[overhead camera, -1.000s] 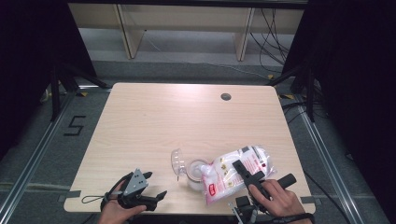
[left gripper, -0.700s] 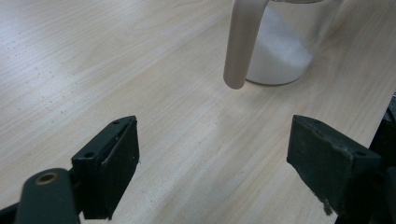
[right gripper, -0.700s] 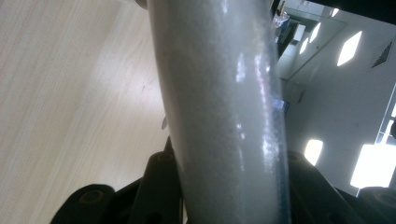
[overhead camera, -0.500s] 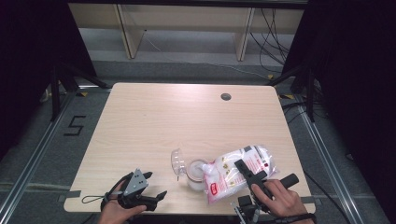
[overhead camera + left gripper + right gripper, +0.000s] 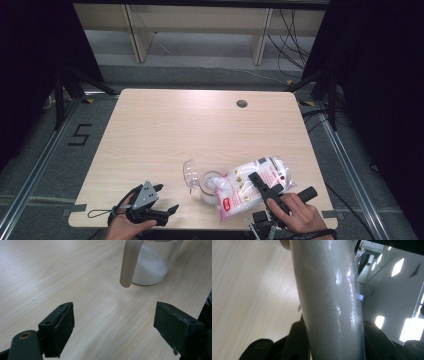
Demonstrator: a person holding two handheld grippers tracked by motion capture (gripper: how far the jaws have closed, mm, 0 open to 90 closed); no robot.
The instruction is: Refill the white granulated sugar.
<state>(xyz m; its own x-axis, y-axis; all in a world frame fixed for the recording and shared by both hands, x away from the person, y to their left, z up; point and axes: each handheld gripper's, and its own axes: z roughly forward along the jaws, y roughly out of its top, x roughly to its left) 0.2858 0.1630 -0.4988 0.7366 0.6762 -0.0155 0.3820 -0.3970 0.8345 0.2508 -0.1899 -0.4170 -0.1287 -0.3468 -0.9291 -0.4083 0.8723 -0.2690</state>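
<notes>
The clear plastic bag of white powder with a pink and red label (image 5: 252, 184) is at about five o'clock on the light wooden table (image 5: 165, 130), near the front edge, and it lies tilted with its lower end toward me and its upper end toward three o'clock. My right tongs (image 5: 261, 182) come from six o'clock and are closed around this bag: in the right gripper view the smooth, shiny plastic (image 5: 329, 297) stands between my two black jaws and presses against both of them, so the jaws stay partly apart with the bag gripped between them. At nine o'clock from the bag, touching it, stands the clear glass jar with white powder in the bottom (image 5: 210, 183), and its transparent hinged lid (image 5: 189, 173) is open and leans away toward ten o'clock. In the left gripper view I see the same jar (image 5: 152, 262) at one o'clock, with a beige, rounded bar (image 5: 130, 262) hanging down in front of it. My left tongs (image 5: 162, 204) rest at seven o'clock on the table, near the front edge and well apart from the jar; their jaws are wide open and there is only bare wood between them. My left hand (image 5: 127, 222) holds them from below. A small dark round hole (image 5: 242, 103) is in the table at one o'clock, far from everything.
</notes>
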